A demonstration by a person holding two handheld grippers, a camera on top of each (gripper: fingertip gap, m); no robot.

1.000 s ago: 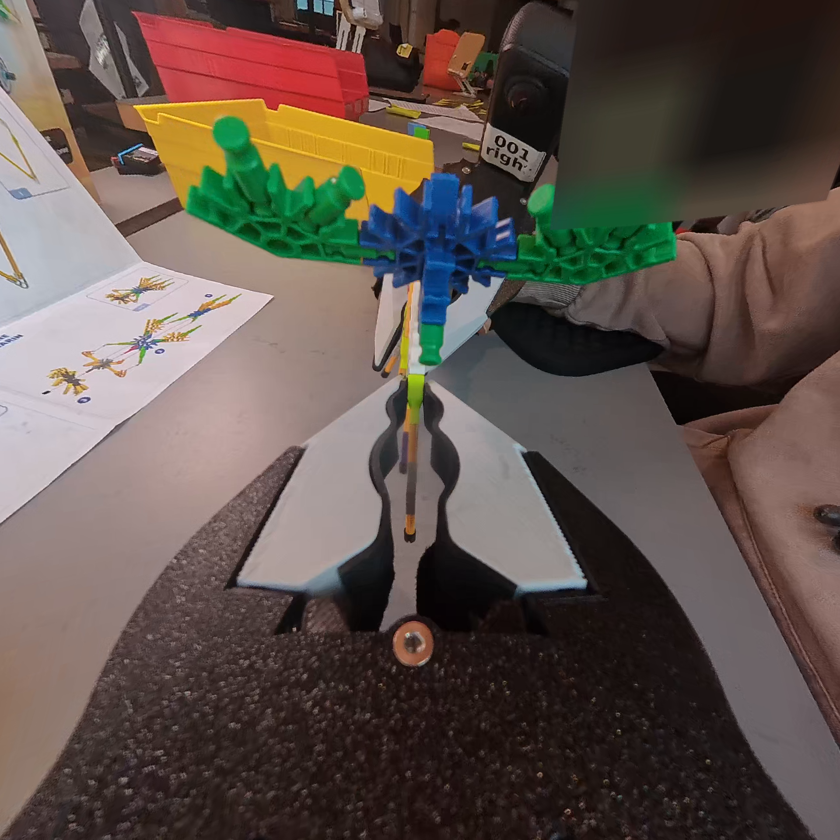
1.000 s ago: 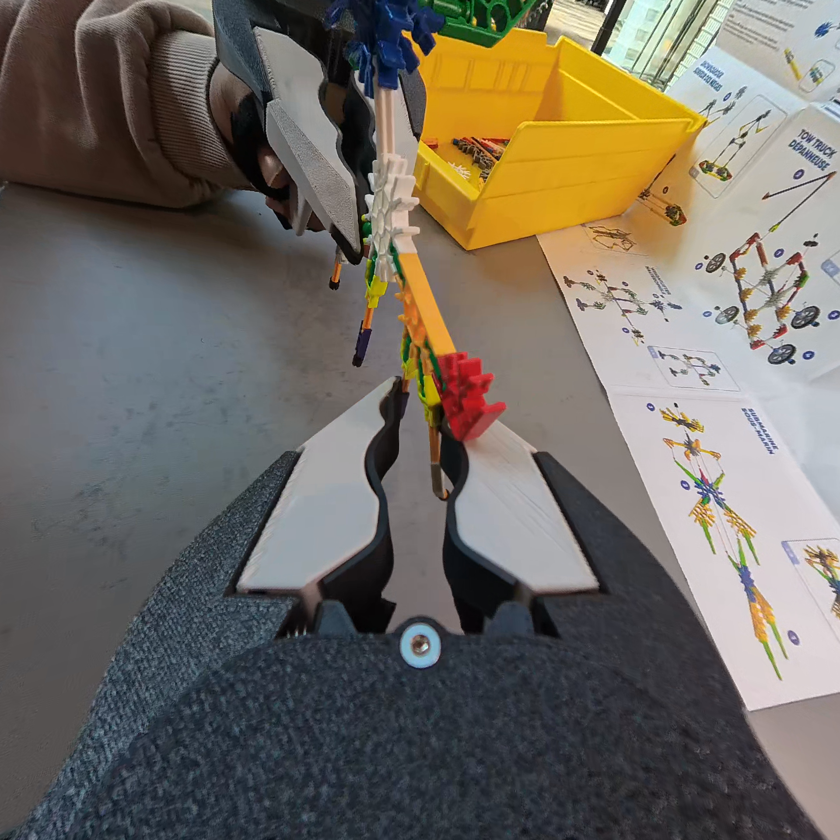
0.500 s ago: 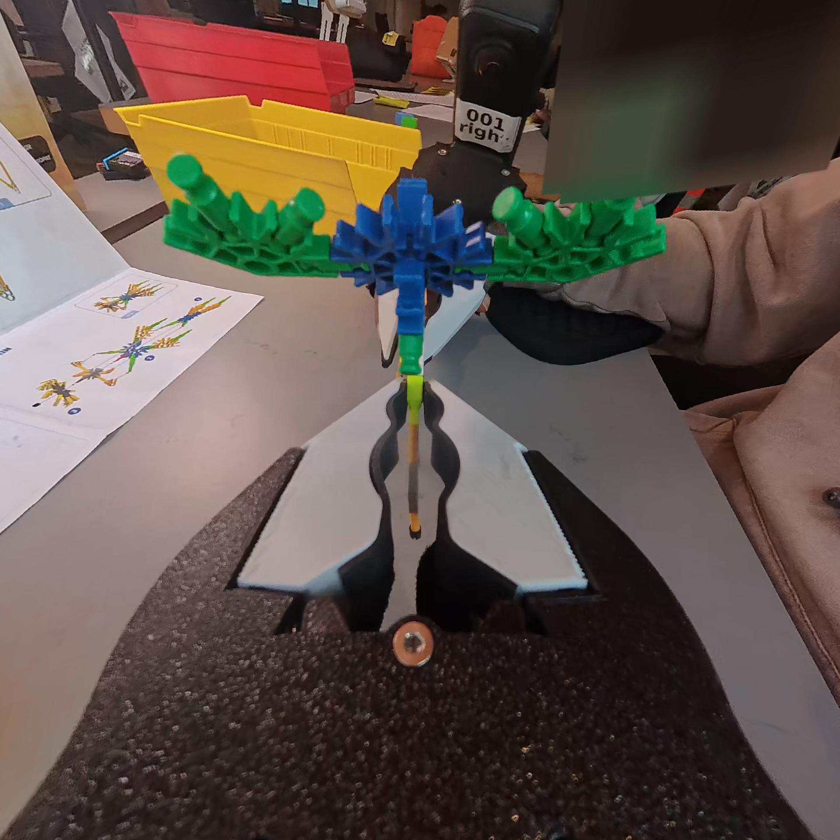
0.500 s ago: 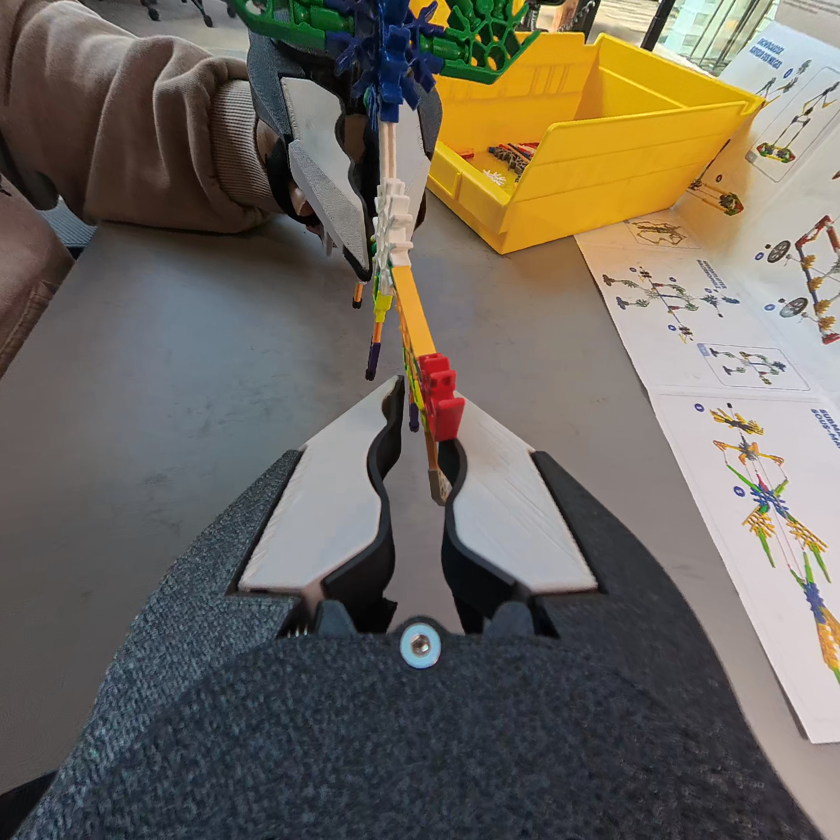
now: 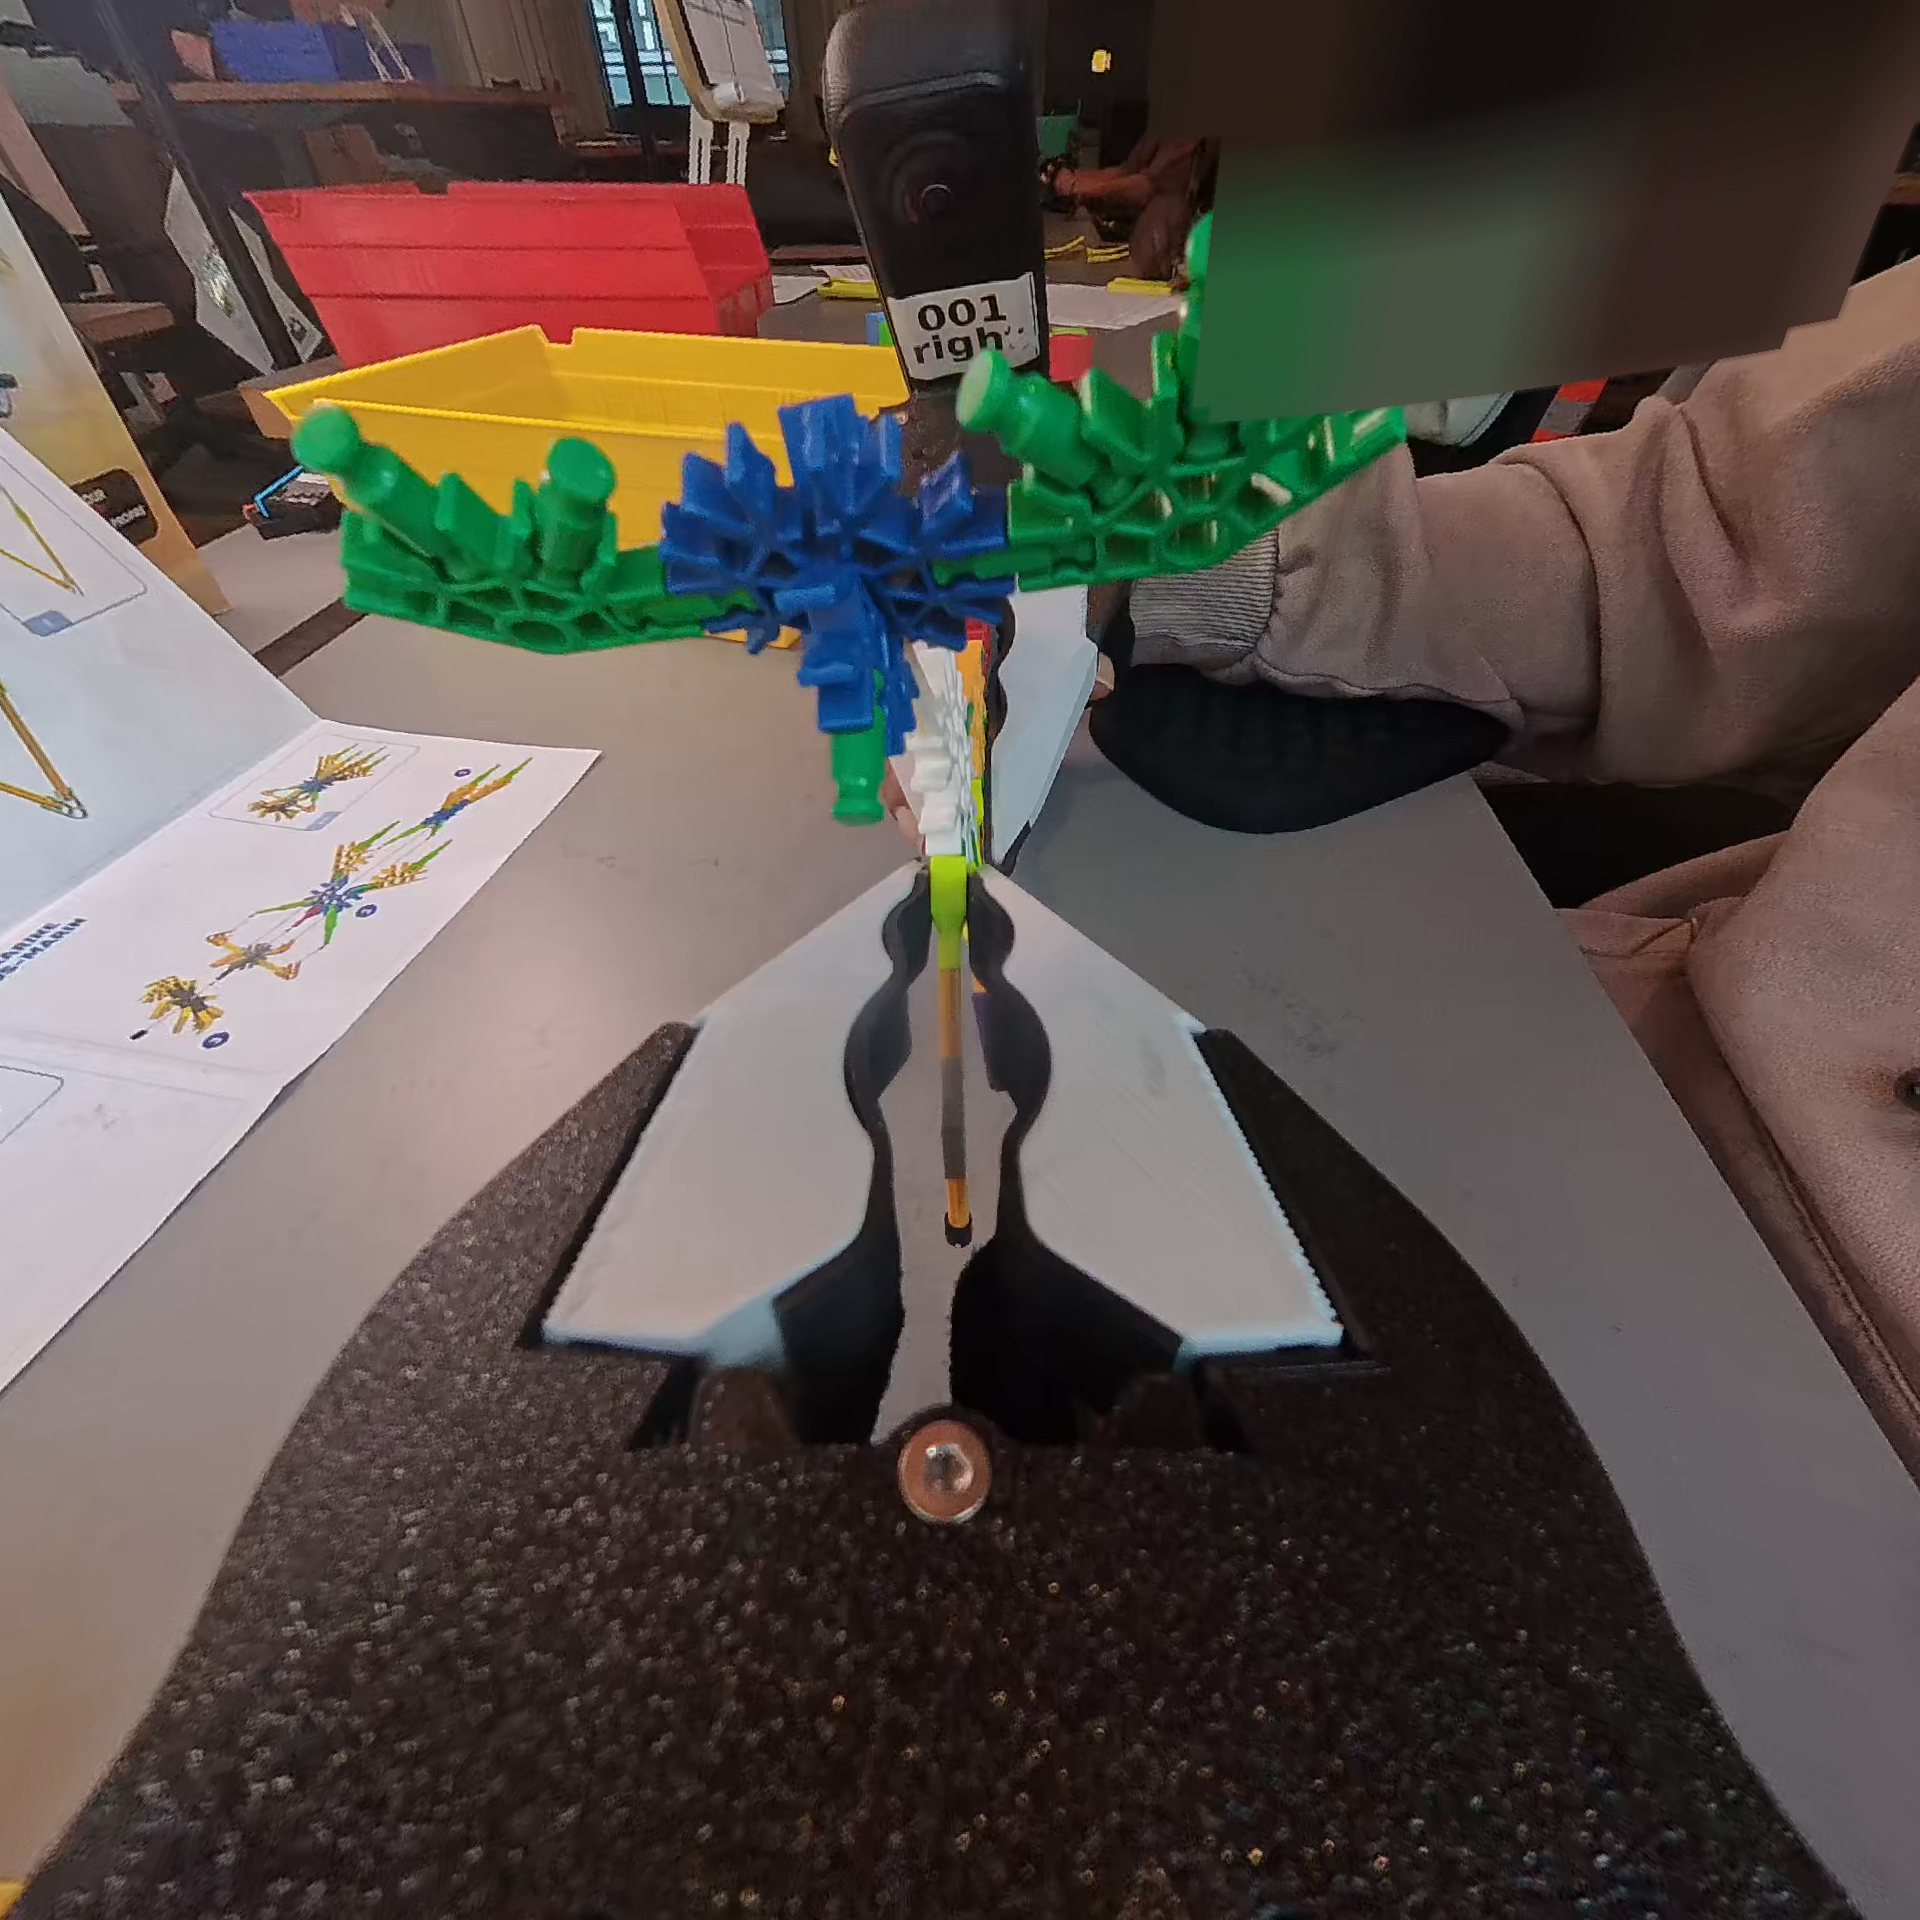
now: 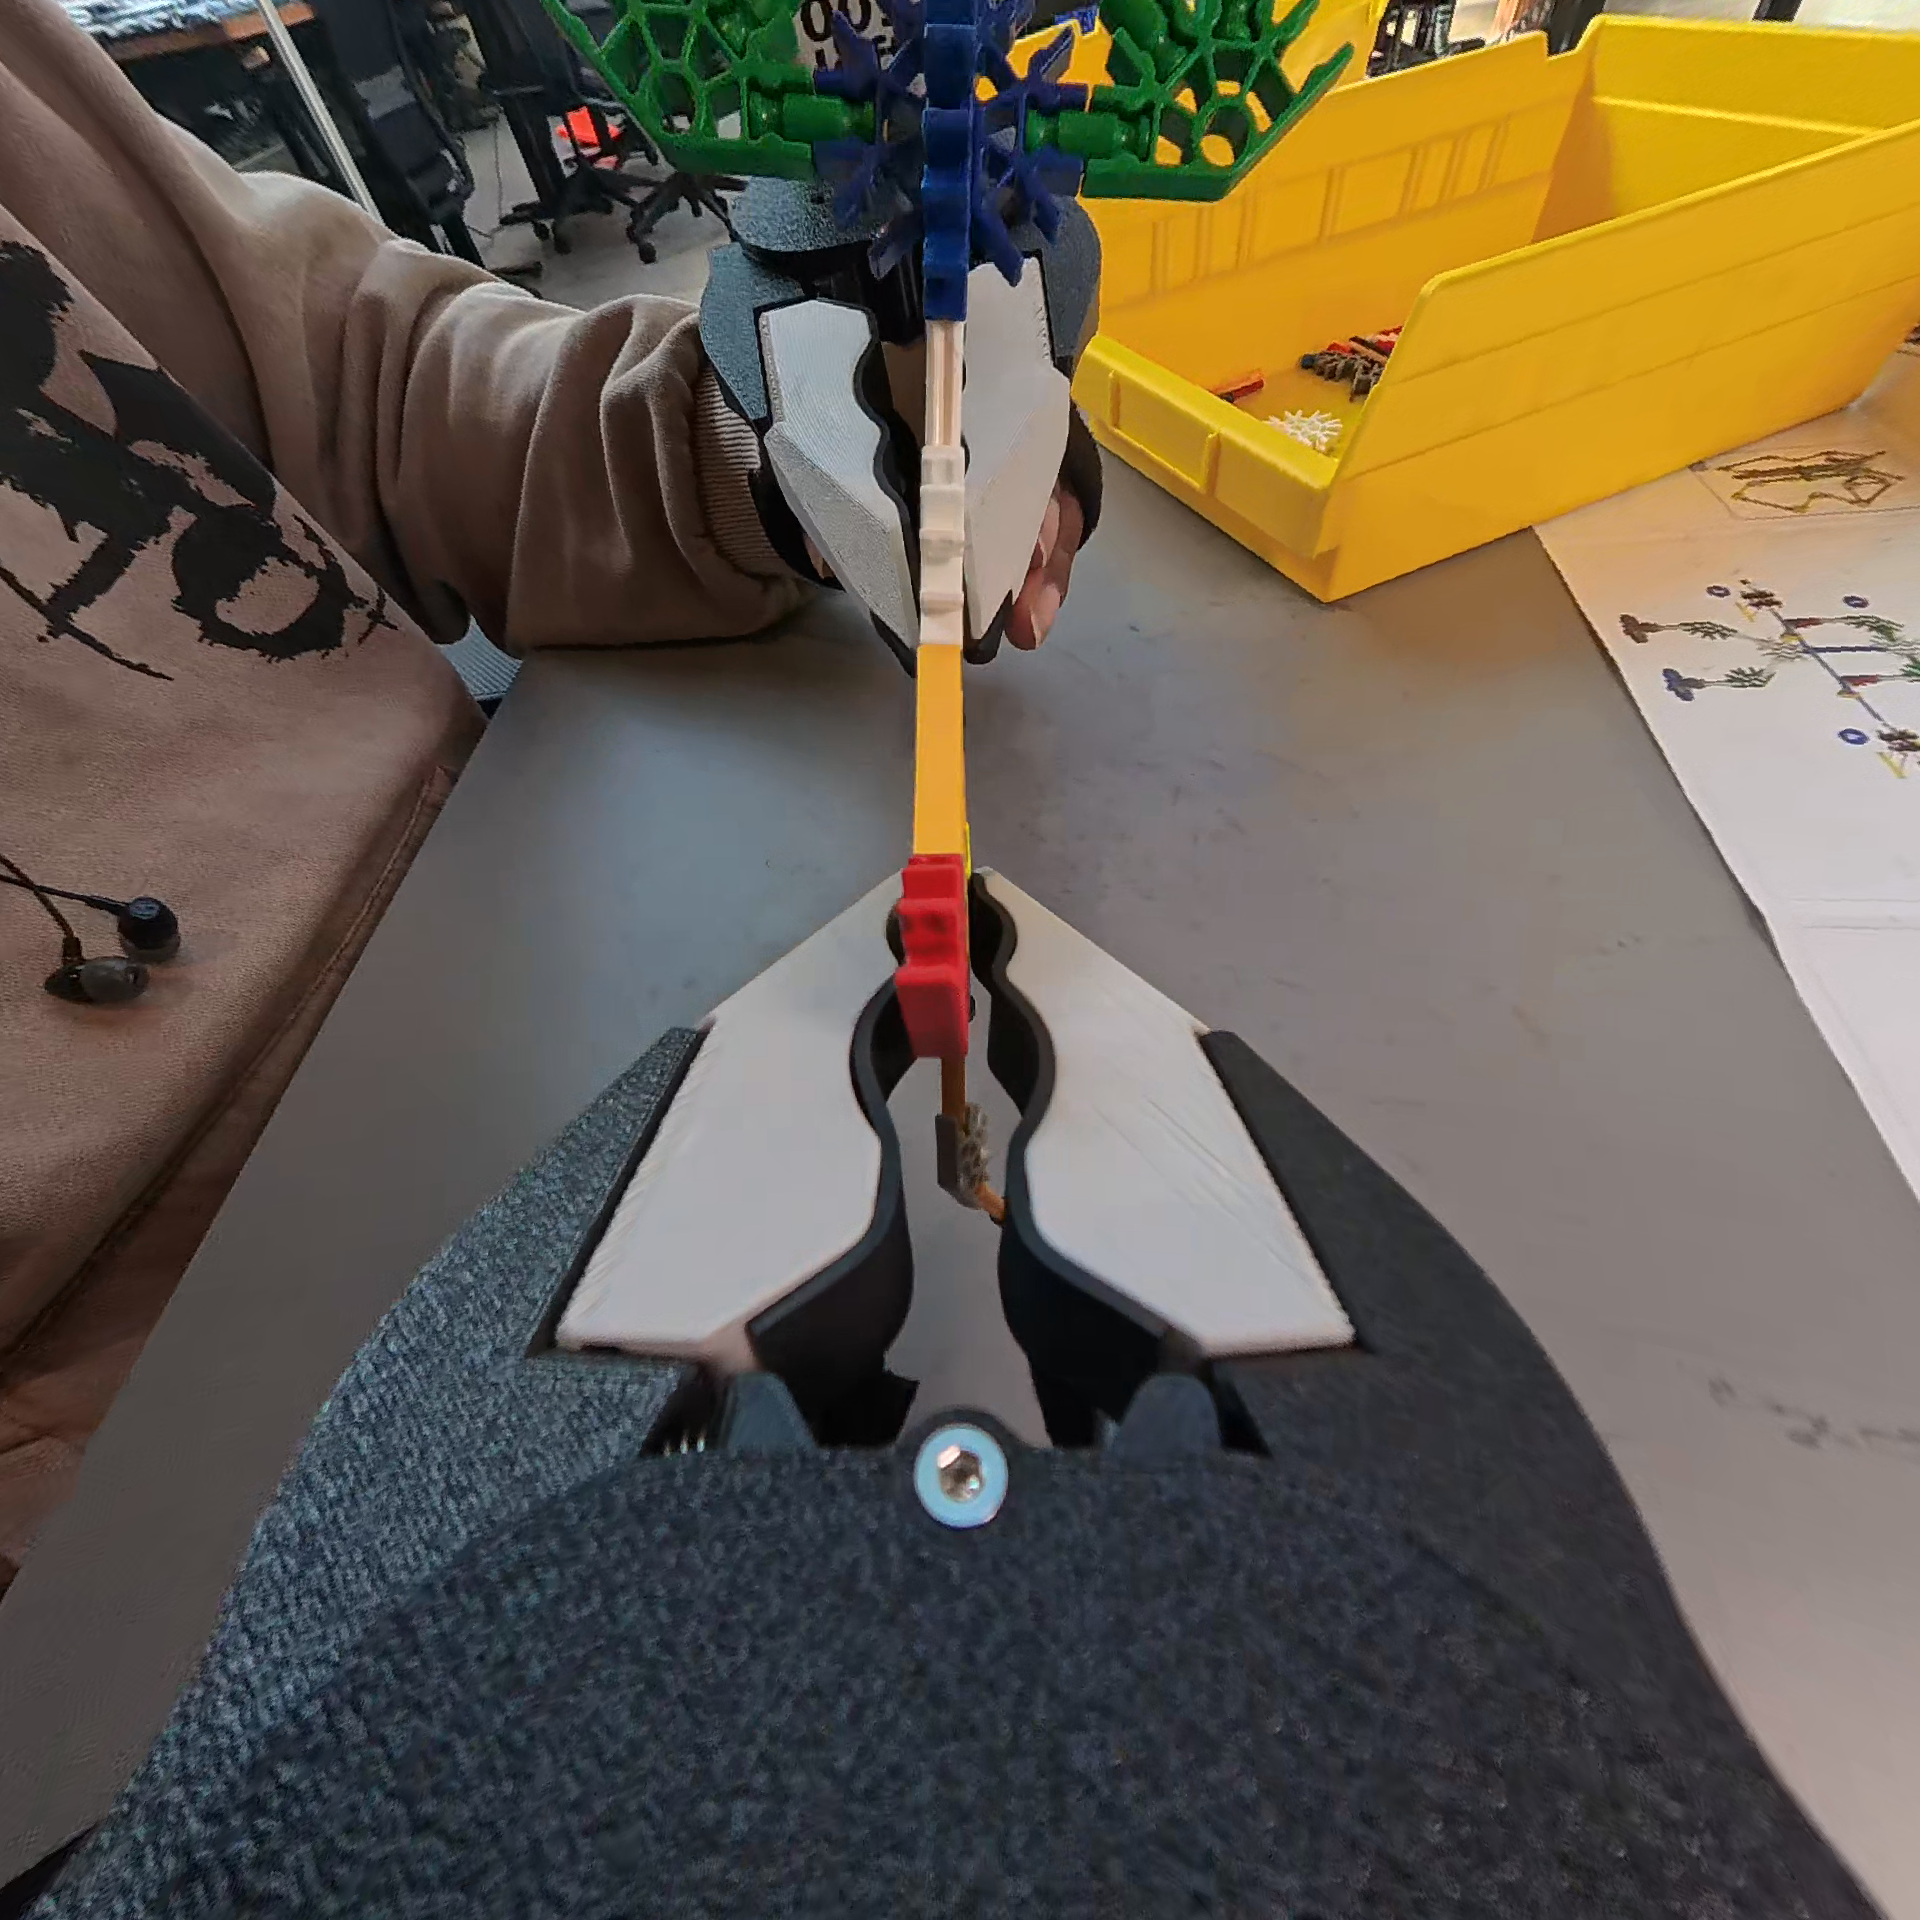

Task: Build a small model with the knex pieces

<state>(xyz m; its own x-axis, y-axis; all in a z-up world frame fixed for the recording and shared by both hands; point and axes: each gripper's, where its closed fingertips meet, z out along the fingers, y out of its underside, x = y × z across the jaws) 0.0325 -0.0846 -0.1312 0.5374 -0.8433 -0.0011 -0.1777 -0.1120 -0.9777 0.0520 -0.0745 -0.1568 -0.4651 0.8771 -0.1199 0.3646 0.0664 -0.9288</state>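
Both grippers hold one rod-and-connector toy model above the grey table [image 5: 623,831]. My left gripper [image 5: 948,883] is shut on the model's lime-green piece [image 5: 945,904]; blue connectors [image 5: 831,561] and two green wing panels [image 5: 488,561] stand beyond its tips. My right gripper [image 6: 940,894] is shut on the model's red connector [image 6: 932,966], with a yellow rod [image 6: 938,748] and white connector [image 6: 940,530] running away to the left gripper [image 6: 935,613] facing it. The right gripper also shows behind the model in the left wrist view [image 5: 1029,727].
A yellow bin [image 6: 1455,312] with loose parts stands on the table, also in the left wrist view [image 5: 582,416]. Red bins [image 5: 520,260] lie behind. Instruction sheets [image 5: 260,883] [image 6: 1787,707] lie beside it. A person's beige sleeves [image 5: 1507,582] [image 6: 468,436] are close. My right fingertips sit around 4 centimetres from my left ones.
The model has turned and straightened until it lies in line between the two grippers. The right gripper now faces the left one squarely. Both grips are unchanged.
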